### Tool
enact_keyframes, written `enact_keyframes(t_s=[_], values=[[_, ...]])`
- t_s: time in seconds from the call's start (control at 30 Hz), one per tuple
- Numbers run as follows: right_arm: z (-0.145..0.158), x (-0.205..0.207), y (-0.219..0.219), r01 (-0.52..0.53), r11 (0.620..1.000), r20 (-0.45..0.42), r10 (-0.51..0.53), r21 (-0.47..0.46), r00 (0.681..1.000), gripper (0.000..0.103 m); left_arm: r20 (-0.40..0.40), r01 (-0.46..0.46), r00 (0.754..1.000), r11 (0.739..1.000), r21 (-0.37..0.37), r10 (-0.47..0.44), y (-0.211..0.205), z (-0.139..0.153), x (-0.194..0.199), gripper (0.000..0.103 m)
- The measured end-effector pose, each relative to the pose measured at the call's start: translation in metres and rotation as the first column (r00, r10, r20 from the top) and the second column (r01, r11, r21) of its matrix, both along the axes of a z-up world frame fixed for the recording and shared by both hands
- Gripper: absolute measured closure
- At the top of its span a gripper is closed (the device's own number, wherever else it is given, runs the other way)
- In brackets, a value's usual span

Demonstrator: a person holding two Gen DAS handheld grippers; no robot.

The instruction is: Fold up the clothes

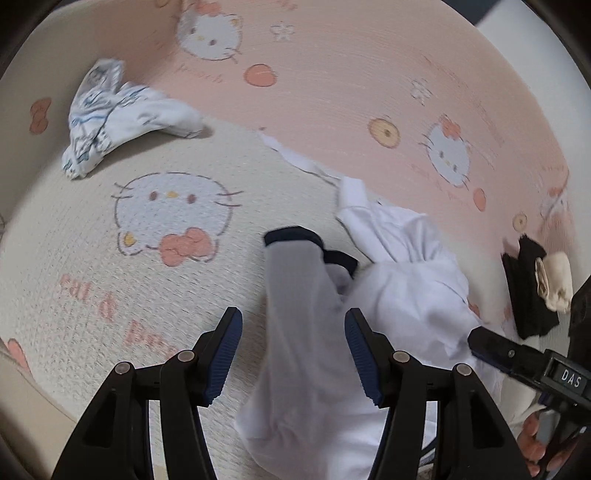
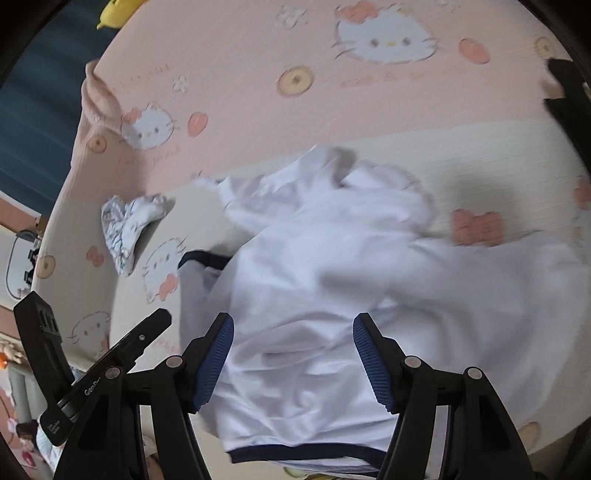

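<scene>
Nearest the lens, the left gripper (image 1: 293, 354) with blue ribbed pads stands spread wide, released, its black fingers either side of a hanging fold of the white garment with navy trim (image 1: 373, 295); cloth passes between the fingers, neither pad pressing it. Gripper points forward and down over the cream-and-pink cartoon-cat print mat (image 1: 155, 280).

Right wrist view: right gripper (image 2: 293, 360) also spread wide, released, hovering over the bunched white garment (image 2: 332, 280), navy-edged hem lying just under the fingers near the bottom edge. Garment crumpled, mostly on the cream part of the mat (image 2: 240, 96), one navy-cuffed sleeve sticking out to its left. In the left view the right gripper's black body comes in from the lower right, its tip against the white cloth, with bare fingers of the person's hand (image 1: 533, 439) behind it.

Count: two grippers, one white garment, one small crumpled white cloth with blue print (image 1: 110, 114) lying well apart on the mat's far left, one black item with a cream piece on it (image 1: 532, 288) at the right edge, blurred. One yellow object (image 2: 118, 11) at the top edge, unclear what.
</scene>
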State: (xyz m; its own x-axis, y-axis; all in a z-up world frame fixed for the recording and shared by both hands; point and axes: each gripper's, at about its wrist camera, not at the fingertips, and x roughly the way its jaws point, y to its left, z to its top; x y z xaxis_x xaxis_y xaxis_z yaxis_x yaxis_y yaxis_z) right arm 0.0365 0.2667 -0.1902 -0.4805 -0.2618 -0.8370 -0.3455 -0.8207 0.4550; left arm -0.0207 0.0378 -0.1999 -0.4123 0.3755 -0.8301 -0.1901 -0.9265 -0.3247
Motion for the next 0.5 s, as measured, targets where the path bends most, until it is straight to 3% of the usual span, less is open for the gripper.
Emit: enact_keyframes(t_s=[0.1,0.2,0.37,0.5], values=[[-0.001,-0.009,-0.007,0.001,1.000,-0.003,-0.001,-0.007,1.000,0.036,0.060,-0.007,0.998,0.998,0.066,0.003,-0.008,-0.010,-0.010,0.048],[0.007,-0.021,-0.018,-0.051,0.999,-0.072,0.052,0.011,0.996,0.036,0.121,0.006,0.992,0.991,0.133,-0.022,-0.013,-0.020,-0.018,0.048],[0.015,-0.044,-0.033,-0.124,0.992,-0.187,0.128,0.031,0.974,0.037,0.123,-0.005,0.992,0.992,0.129,-0.011,-0.018,-0.022,-0.030,0.048],[0.007,-0.066,-0.040,-0.148,0.989,-0.179,0.149,0.017,0.973,0.038,0.127,-0.007,0.992,0.993,0.114,-0.007,-0.018,-0.024,-0.039,0.048]])
